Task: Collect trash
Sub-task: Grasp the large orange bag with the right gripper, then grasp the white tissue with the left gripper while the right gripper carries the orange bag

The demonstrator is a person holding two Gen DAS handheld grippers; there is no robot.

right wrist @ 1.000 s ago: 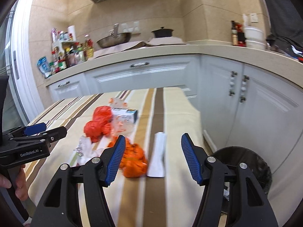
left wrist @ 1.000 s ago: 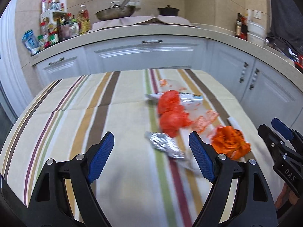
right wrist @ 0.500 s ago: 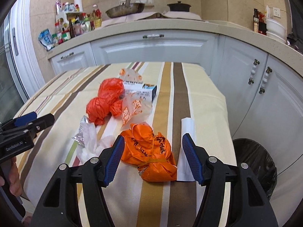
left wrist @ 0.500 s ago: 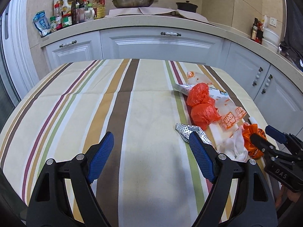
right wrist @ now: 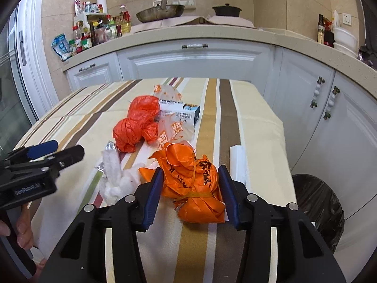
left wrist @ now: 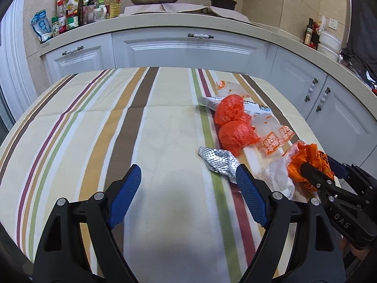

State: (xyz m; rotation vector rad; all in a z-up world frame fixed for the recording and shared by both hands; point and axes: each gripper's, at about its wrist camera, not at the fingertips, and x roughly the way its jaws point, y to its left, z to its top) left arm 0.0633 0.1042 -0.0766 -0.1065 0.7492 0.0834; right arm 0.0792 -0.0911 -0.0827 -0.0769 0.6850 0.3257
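- Right tongs (right wrist: 190, 184): the blue pads (right wrist: 154, 195) stand on either side of the orange bag (right wrist: 192, 184), narrowed close to it. Whether they press it or only bracket it I cannot tell; the bag rests on the counter (right wrist: 70, 118).
- In the left view the right tongs (left wrist: 318, 173) come in from the right edge, tips at the orange bag (left wrist: 306, 159).
- Left tongs (left wrist: 188, 182): spread wide with nothing between the pads, hovering over bare striped cloth. The right pad (left wrist: 249, 195) sits just beside the foil scrap (left wrist: 218, 161).
- In the right view the left tongs (right wrist: 55, 152) show side-on at the left edge, a hand (right wrist: 22, 226) below them, apart from the trash.
- Just left of the orange bag lies a crumpled white tissue (right wrist: 117, 179), with the foil scrap (right wrist: 106, 155) partly under it.
- Beyond these sit two red bags (right wrist: 136, 123), touching each other, and a clear wrapper (right wrist: 175, 131) with orange print beside them.
- Behind the red bags lies a printed carton (right wrist: 182, 115), and farther back another clear wrapper (right wrist: 166, 92).
- A white folded strip (right wrist: 238, 162) lies right of the orange bag, near the counter's right edge.
- A bin (right wrist: 315, 202) lined with a black bag stands on the floor below that edge.
- Behind: white cabinets (right wrist: 188, 59), a wok (right wrist: 160, 13), a dark pot (right wrist: 226, 10), and bottles (right wrist: 99, 33).
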